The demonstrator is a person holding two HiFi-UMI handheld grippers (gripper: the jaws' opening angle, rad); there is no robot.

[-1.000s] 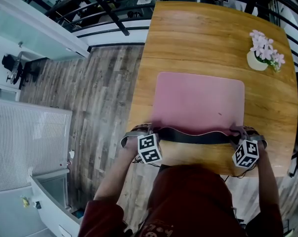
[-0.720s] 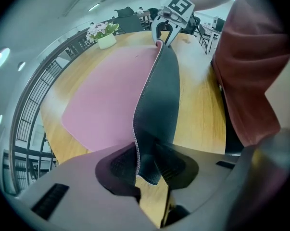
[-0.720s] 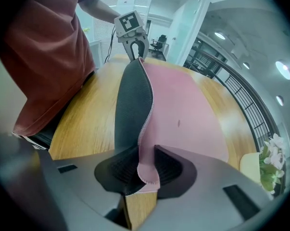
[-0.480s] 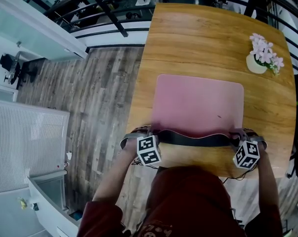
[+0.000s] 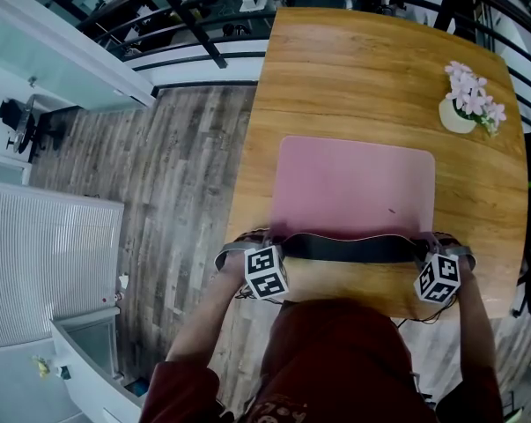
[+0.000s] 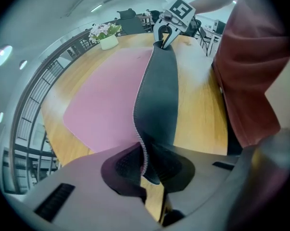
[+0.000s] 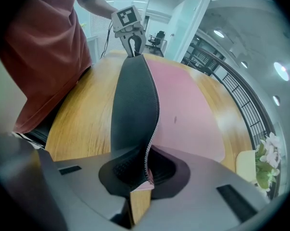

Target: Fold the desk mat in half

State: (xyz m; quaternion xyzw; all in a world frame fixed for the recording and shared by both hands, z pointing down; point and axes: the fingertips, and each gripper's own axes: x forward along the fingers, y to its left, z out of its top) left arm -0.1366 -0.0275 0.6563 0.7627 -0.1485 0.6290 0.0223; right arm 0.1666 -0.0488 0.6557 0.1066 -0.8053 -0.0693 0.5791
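Note:
A pink desk mat (image 5: 353, 188) lies on the wooden table (image 5: 353, 69). Its near edge is lifted off the wood and shows its black underside (image 5: 349, 248) as a strip between the two grippers. My left gripper (image 5: 269, 241) holds the near left corner, and its jaws are closing with the mat's edge (image 6: 154, 85) pinched between the pads. My right gripper (image 5: 424, 243) holds the near right corner the same way, jaws closing on the stitched edge (image 7: 135, 100). Each gripper view shows the other gripper at the far end of the raised strip.
A white pot of pink flowers (image 5: 463, 104) stands on the table at the far right. The table's left edge drops to a plank floor (image 5: 177, 166). A dark railing (image 5: 203, 7) runs past the far end. The person's red shirt (image 5: 335, 359) is against the near edge.
The raised black strip sags less and runs flatter between the two grippers. Both grippers stay at the mat's near corners.

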